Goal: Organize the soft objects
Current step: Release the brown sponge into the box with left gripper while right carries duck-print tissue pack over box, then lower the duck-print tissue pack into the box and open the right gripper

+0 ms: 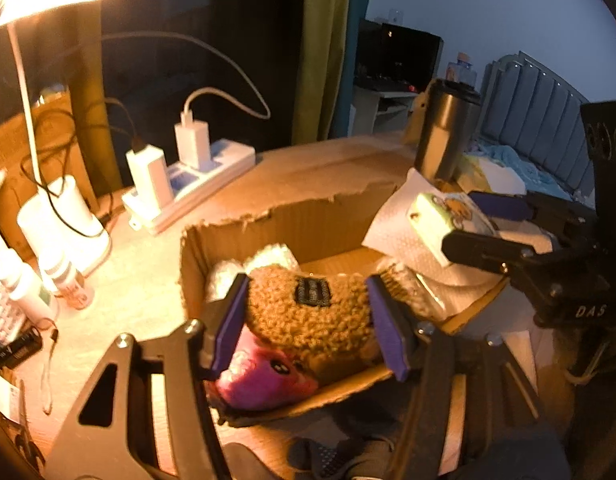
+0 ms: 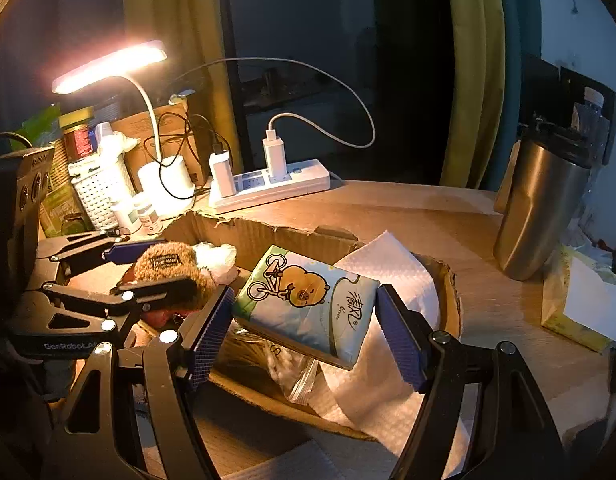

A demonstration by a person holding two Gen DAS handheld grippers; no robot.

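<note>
My left gripper (image 1: pixel 303 320) is shut on a brown fuzzy knitted hat (image 1: pixel 308 316) with a dark label, held inside the open cardboard box (image 1: pixel 291 216). A pink plush toy (image 1: pixel 263 376) lies under the hat in the box. White soft items (image 1: pixel 267 256) lie behind the hat. My right gripper (image 2: pixel 303 320) is shut on a pack of tissues (image 2: pixel 308 304) with a cartoon print, held over the box's right part (image 2: pixel 267 236). A white paper towel (image 2: pixel 388 268) drapes over the box's right edge. The left gripper with the hat (image 2: pixel 167 264) shows in the right wrist view.
A lit white desk lamp (image 2: pixel 107 66) stands at the back left. A white power strip (image 2: pixel 267 184) with chargers lies behind the box. A steel tumbler (image 2: pixel 540 208) stands at the right, with a tissue box (image 2: pixel 580 312) near it. Small bottles (image 2: pixel 147 212) and a white basket (image 2: pixel 99 192) stand by the lamp.
</note>
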